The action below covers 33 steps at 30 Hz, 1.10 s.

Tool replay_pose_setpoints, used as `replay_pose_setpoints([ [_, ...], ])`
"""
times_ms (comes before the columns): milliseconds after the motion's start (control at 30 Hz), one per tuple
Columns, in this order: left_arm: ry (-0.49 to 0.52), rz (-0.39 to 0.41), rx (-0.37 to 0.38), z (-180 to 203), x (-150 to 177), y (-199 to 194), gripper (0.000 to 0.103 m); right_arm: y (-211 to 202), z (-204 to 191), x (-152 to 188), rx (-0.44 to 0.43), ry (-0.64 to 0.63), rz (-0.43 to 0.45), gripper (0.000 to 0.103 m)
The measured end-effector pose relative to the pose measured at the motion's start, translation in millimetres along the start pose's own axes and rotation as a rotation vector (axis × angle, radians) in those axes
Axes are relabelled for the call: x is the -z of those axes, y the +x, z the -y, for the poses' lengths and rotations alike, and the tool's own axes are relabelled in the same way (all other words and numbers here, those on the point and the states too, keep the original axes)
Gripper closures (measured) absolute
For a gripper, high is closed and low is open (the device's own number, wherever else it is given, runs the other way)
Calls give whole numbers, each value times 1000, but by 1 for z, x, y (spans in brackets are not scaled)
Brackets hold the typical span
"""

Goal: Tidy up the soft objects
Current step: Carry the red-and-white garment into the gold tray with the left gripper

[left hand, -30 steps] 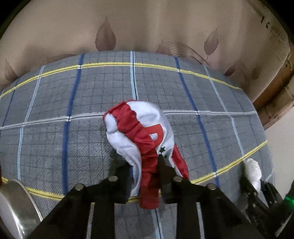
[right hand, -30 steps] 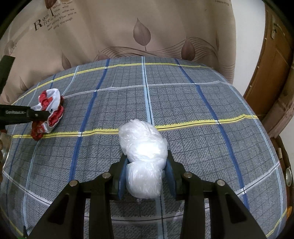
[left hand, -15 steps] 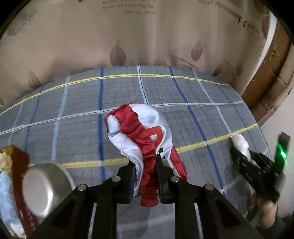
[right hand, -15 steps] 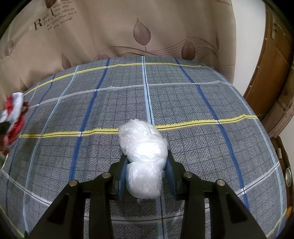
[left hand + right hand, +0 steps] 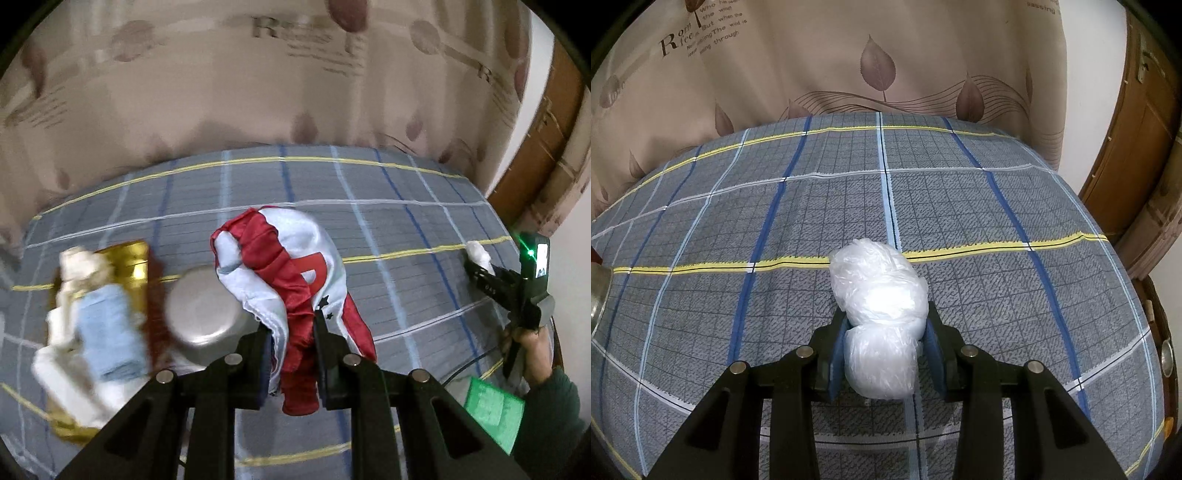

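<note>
My left gripper (image 5: 290,328) is shut on a red and white satin cloth (image 5: 291,266) and holds it above the plaid bedspread (image 5: 388,229). My right gripper (image 5: 884,325) is shut on a crumpled clear plastic bag (image 5: 879,295) just above the bedspread (image 5: 775,221). The right gripper with the bag also shows at the far right of the left wrist view (image 5: 480,264). A gold and red tin box (image 5: 136,266) at the left holds a light blue cloth (image 5: 107,332) and white soft items (image 5: 79,269).
A round silver lid or tin (image 5: 203,314) lies beside the box, just left of my left gripper. A beige leaf-print curtain (image 5: 849,55) hangs behind the bed. A wooden door (image 5: 1137,129) stands at the right. A green item (image 5: 493,410) lies by the person's arm.
My left gripper has lifted and swung left with the cloth, bringing the box and silver lid into view. The right gripper and bag have stayed still.
</note>
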<state>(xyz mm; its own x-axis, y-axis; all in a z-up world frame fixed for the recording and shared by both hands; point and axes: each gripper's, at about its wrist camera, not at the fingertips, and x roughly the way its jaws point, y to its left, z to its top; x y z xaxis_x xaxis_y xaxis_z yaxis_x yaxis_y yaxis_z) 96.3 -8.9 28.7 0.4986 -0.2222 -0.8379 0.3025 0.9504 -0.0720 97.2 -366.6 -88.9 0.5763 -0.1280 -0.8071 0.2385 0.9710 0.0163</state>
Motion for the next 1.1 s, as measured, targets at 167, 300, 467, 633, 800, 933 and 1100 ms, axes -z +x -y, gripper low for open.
replay_pose_setpoints([
  [167, -52, 28, -88, -51, 3, -28, 84, 0, -1, 0, 3, -3, 0, 67],
  [300, -113, 38, -156, -95, 0, -39, 84, 0, -1, 0, 4, -2, 0, 67],
  [467, -175, 42, -221, -136, -7, -41, 83, 0, -1, 0, 4, -2, 0, 67],
  [633, -218, 31, -242, -164, -12, -38, 83, 0, -1, 0, 4, -2, 0, 67],
  [800, -244, 13, -262, -184, -15, -28, 83, 0, -1, 0, 4, -2, 0, 67],
  [933, -263, -14, -255, -193, -16, -15, 80, 0, -1, 0, 4, -2, 0, 67],
  [1100, -287, -57, -238, -199, -13, 2, 72, 0, -2, 0, 5, -2, 1, 67],
])
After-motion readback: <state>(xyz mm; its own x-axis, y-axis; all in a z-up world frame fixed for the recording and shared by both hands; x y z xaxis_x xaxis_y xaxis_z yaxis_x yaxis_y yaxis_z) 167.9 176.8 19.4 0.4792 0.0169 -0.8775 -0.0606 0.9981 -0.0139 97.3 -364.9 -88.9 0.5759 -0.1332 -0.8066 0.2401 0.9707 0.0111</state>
